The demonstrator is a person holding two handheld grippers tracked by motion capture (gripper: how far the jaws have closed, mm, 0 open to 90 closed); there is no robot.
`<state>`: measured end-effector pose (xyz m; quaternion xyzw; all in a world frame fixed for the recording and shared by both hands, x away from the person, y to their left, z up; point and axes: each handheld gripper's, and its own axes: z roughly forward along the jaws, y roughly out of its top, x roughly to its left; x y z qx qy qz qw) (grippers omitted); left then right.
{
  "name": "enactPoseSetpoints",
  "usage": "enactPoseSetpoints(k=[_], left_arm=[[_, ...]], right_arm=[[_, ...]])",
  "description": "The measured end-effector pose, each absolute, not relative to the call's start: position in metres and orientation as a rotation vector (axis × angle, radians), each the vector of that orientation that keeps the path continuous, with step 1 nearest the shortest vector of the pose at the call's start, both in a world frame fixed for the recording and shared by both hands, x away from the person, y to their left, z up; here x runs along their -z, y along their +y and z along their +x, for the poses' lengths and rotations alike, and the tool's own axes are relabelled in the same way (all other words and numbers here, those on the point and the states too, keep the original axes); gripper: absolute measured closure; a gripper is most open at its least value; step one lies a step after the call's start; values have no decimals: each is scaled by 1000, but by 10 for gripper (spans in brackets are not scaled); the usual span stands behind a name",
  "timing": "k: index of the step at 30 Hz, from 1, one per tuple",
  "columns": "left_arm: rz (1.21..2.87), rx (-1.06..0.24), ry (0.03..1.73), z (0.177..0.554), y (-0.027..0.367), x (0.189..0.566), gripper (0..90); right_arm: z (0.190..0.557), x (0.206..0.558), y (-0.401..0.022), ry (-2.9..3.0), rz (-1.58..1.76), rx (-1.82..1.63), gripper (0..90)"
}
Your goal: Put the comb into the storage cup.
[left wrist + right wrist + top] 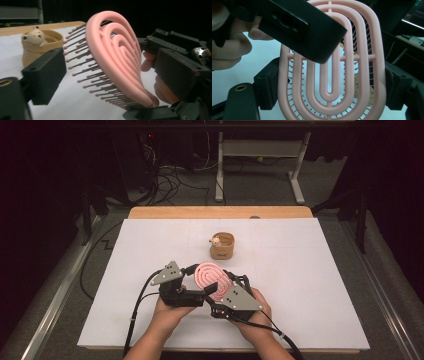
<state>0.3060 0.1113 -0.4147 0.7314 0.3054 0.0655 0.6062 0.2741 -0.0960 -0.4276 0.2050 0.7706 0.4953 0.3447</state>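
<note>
A: Status on the pink brush?

B: You've got it lifted off the white worktop, near the middle of the front edge, standing tilted on edge with the bristles facing the cup. Your right gripper has its fingers clamped across the frame's two long outer rims, so they stand fairly wide. Your left gripper is at the brush too: one finger on the bristle side, the other behind the frame. Can't tell if the pads actually press yet.

A: How will it handle?

B: My read: light, stiff plastic, open slotted frame. Smooth rims, so it could pivot in a two-point pinch. The bristles flex, so don't clamp on them; you'd get no firm hold. Take the solid outer rim, or the narrow end nearest you.

A: Anything nearby?

B: Tan cup with a little animal figure, toward the rear centre, well apart from the brush.
</note>
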Motion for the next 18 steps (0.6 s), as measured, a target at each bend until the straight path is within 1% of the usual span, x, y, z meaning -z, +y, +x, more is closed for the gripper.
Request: enactPoseSetpoints(k=[3,8,11,14,18], left_arm=[[1694,-137,706,307,111,415,149],[1698,-130,711,307,111,416,161],[1685,-110,701,307,111,416,206],[1689,-109,701,307,112,417,231],[1684,-76,698,309,113,419,280]], right_arm=[[273,428,-96,1999,531,-1288,203],[273,428,-96,2000,534,-1288,203],[273,428,-95,2002,533,-1287,203],[273,428,-95,2001,535,-1288,203],[273,428,-95,2000,536,-1282,203]])
